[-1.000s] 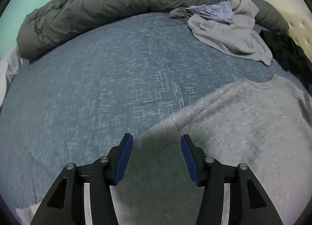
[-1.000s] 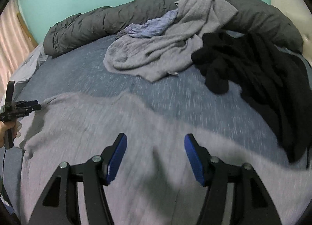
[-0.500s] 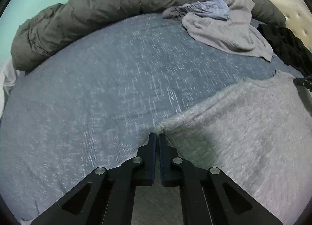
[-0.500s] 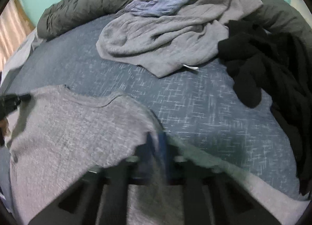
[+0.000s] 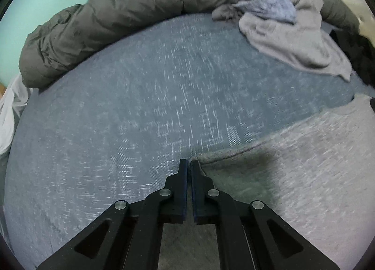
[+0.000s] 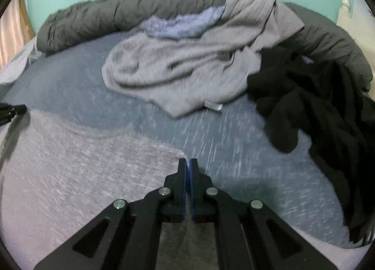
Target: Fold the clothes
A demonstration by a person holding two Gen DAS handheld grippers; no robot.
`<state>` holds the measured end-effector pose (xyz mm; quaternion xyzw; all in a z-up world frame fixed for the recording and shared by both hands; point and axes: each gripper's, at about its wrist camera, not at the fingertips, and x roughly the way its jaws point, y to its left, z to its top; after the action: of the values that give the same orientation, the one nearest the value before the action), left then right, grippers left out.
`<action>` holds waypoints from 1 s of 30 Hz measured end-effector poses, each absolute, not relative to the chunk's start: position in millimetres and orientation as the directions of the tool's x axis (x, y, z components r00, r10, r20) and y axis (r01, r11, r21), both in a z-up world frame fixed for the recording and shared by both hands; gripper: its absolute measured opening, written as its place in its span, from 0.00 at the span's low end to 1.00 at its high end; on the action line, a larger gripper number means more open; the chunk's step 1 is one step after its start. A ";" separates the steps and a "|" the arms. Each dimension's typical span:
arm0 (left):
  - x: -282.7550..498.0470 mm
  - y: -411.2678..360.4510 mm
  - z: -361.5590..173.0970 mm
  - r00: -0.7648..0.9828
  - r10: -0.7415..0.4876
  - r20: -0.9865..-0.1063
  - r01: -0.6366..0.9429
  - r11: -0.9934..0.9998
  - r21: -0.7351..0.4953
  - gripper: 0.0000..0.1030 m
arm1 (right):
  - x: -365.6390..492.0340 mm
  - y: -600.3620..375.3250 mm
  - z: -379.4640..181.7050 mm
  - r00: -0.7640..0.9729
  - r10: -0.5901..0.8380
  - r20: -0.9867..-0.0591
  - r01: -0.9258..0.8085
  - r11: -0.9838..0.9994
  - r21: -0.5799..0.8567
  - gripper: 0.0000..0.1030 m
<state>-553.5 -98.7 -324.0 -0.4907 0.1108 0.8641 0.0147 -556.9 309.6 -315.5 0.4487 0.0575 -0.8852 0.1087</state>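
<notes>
Left wrist: fingers (image 5: 189,164) clamped on fuzzy grey shirt (image 5: 304,164) corner; right fingers (image 6: 188,164) likewise

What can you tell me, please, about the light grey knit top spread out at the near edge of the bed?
The light grey knit top is a heathered, soft-looking garment lying mostly flat on the blue-grey bedsheet. A curved neckline shows along its far edge. The left claw is shut on its left corner, where a hemmed edge folds up, and the right claw is shut on its right corner. It lies apart from the crumpled grey garment and the black clothes farther back.
</notes>
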 end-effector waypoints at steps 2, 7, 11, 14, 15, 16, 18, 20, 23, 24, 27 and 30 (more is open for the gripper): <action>-553.3 -99.0 -328.3 -0.522 -0.084 -0.849 -0.126 -0.977 0.175 0.03 | -558.1 309.0 -325.5 -0.555 -0.142 -0.820 0.243 -0.970 0.004 0.02; -550.5 -105.1 -318.8 -0.539 -0.091 -0.837 -0.089 -0.982 0.164 0.14 | -557.2 316.0 -323.3 -0.576 -0.149 -0.804 0.228 -0.973 0.017 0.12; -539.0 -111.6 -298.6 -0.567 -0.095 -0.819 -0.054 -0.987 0.152 0.19 | -550.1 337.6 -296.6 -0.648 -0.130 -0.750 0.143 -0.989 0.047 0.34; -518.7 -120.5 -280.2 -0.582 -0.064 -0.811 -0.056 -0.991 0.119 0.36 | -538.2 360.8 -273.4 -0.697 -0.143 -0.703 0.078 -0.989 0.125 0.47; -508.2 -125.5 -274.1 -0.585 -0.040 -0.810 -0.064 -0.993 0.096 0.41 | -532.8 364.1 -267.9 -0.704 -0.155 -0.693 0.076 -0.987 0.144 0.47; -497.8 -130.7 -269.1 -0.585 -0.030 -0.811 -0.070 -0.994 0.088 0.46 | -525.4 365.0 -263.5 -0.709 -0.170 -0.685 0.083 -0.984 0.158 0.47; -479.0 -140.6 -261.4 -0.578 -0.029 -0.816 -0.075 -0.993 0.089 0.47 | -505.7 364.5 -256.7 -0.709 -0.201 -0.676 0.103 -0.978 0.183 0.47; -452.7 -159.9 -254.1 -0.571 -0.026 -0.821 -0.068 -0.995 0.079 0.47 | -480.2 359.6 -253.0 -0.705 -0.236 -0.669 0.122 -0.969 0.213 0.47; -410.7 -195.9 -246.8 -0.560 -0.032 -0.828 -0.034 -0.998 0.061 0.48 | -443.9 343.8 -254.1 -0.697 -0.295 -0.654 0.166 -0.953 0.253 0.48; -395.8 -208.4 -245.7 -0.560 -0.046 -0.827 -0.014 -0.998 0.065 0.49 | -431.0 338.1 -254.9 -0.692 -0.317 -0.649 0.183 -0.946 0.267 0.49; -351.5 -249.8 -245.0 -0.552 -0.085 -0.829 0.061 -0.996 0.061 0.55 | -401.6 320.1 -258.3 -0.664 -0.363 -0.654 0.219 -0.930 0.295 0.49; -313.2 -293.6 -244.3 -0.545 -0.111 -0.831 0.154 -0.988 0.031 0.55 | -380.6 302.0 -259.3 -0.636 -0.394 -0.663 0.256 -0.919 0.300 0.49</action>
<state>-313.2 -293.6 -244.3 -0.4712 -0.0227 0.8785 -0.0754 -380.6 302.0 -259.3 0.3864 -0.0892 -0.9001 0.1805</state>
